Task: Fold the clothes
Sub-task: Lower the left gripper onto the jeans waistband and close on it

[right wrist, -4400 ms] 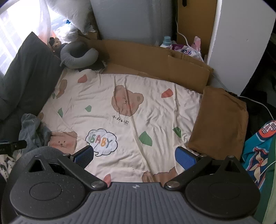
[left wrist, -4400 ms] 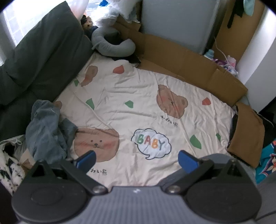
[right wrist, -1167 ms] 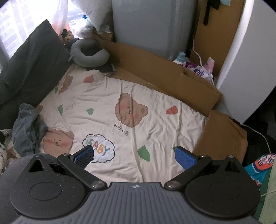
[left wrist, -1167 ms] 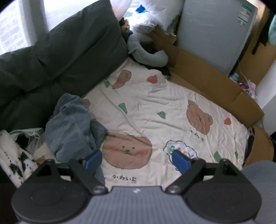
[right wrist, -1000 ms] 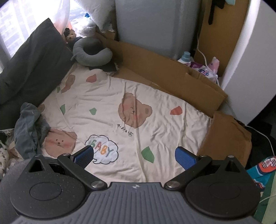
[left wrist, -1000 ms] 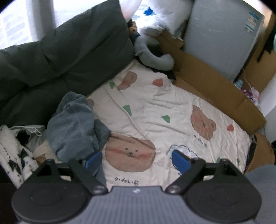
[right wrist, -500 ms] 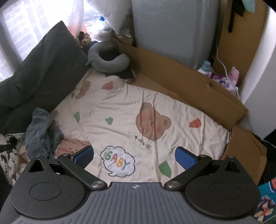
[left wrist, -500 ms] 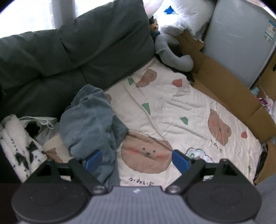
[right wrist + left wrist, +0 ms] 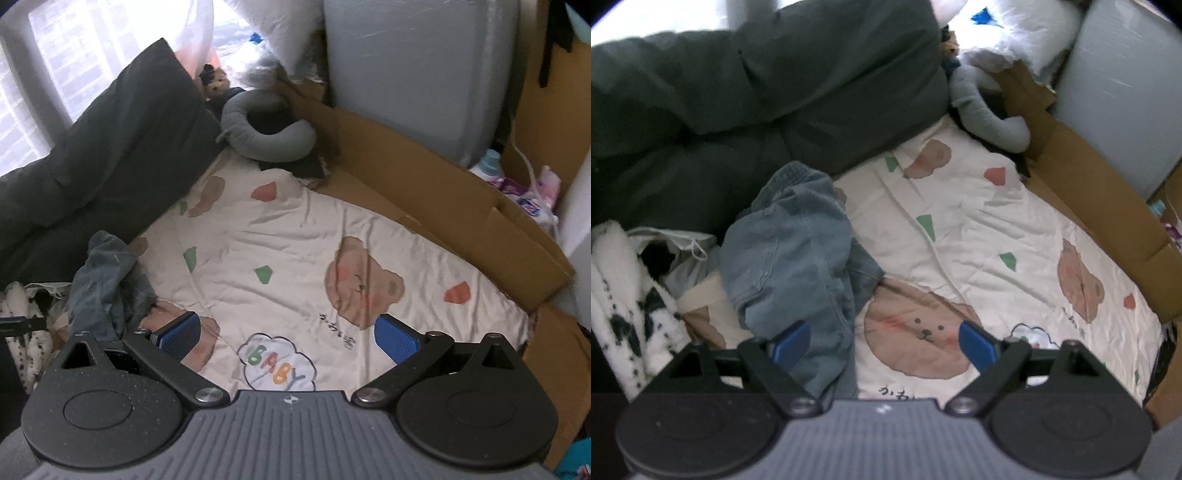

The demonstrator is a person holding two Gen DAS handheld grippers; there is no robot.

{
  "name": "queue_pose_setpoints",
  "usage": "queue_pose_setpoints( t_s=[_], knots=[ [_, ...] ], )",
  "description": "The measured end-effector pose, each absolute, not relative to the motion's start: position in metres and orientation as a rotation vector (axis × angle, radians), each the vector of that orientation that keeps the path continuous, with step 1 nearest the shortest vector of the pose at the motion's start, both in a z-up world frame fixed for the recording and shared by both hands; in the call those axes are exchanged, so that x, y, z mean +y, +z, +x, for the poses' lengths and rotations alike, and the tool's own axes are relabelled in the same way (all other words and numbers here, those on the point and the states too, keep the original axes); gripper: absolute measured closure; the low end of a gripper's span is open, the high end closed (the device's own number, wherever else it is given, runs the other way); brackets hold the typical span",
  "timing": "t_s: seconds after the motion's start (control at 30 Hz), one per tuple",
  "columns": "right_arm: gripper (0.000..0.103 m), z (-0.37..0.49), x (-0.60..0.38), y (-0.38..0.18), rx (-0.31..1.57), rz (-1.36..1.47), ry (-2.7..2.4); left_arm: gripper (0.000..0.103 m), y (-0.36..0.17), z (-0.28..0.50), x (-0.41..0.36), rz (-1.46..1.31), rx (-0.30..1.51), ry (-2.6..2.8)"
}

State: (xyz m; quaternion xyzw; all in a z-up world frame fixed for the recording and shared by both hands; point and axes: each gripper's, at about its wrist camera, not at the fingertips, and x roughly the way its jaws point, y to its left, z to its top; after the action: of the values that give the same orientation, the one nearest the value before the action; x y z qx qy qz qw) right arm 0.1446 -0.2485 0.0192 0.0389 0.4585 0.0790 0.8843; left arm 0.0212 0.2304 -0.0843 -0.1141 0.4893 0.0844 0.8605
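Room: a bed or floor mattress under a window, spread with a cream bear-print sheet [image 9: 295, 236] and hemmed in by a dark cushion [image 9: 768, 92] on the left and flattened cardboard [image 9: 443, 192] along the far and right sides.
Garment: faded blue denim clothes [image 9: 798, 266] lie crumpled in a heap at the sheet's left edge, against the foot of the cushion; not folded as they lie.
Long axis: the heap runs roughly from far to near, with a gathered band at its far end, though bunching hides which piece is which.
Left gripper [image 9: 884, 343]: jaws spread wide, nothing between them; the near end of the denim sits just past and under its left finger, so the heap lies ahead and slightly left.
Right gripper [image 9: 288, 338]: jaws likewise parted and empty, hanging over the "BABY" cloud print [image 9: 277, 363]; the denim is off to its far left.
Nearer hand: the left, clearly.
Left view adds: seams and the gathered band, plus a white black-spotted fabric [image 9: 624, 295] beside the heap.
Right view adds: the bare spread of sheet to the right of the heap, a grey neck pillow [image 9: 269, 129], and a small teddy bear [image 9: 216, 83].
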Motion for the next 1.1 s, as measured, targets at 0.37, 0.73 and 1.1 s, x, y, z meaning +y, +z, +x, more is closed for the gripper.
queue_pose_setpoints(
  t_s=[0.37,0.73,1.1],
  knots=[
    [0.000,0.193,-0.256,-0.019,0.932,0.137,0.273,0.015,-0.134,0.024,0.252,-0.290,1.031,0.227],
    [0.000,0.219,-0.255,-0.070,0.968,0.149,0.335,0.017,-0.171,0.024,0.268,-0.275,1.039,0.303],
    [0.000,0.226,-0.238,-0.112,0.980,0.100,0.433,0.017,-0.215,0.020,0.297,-0.284,1.003,0.363]
  ],
)
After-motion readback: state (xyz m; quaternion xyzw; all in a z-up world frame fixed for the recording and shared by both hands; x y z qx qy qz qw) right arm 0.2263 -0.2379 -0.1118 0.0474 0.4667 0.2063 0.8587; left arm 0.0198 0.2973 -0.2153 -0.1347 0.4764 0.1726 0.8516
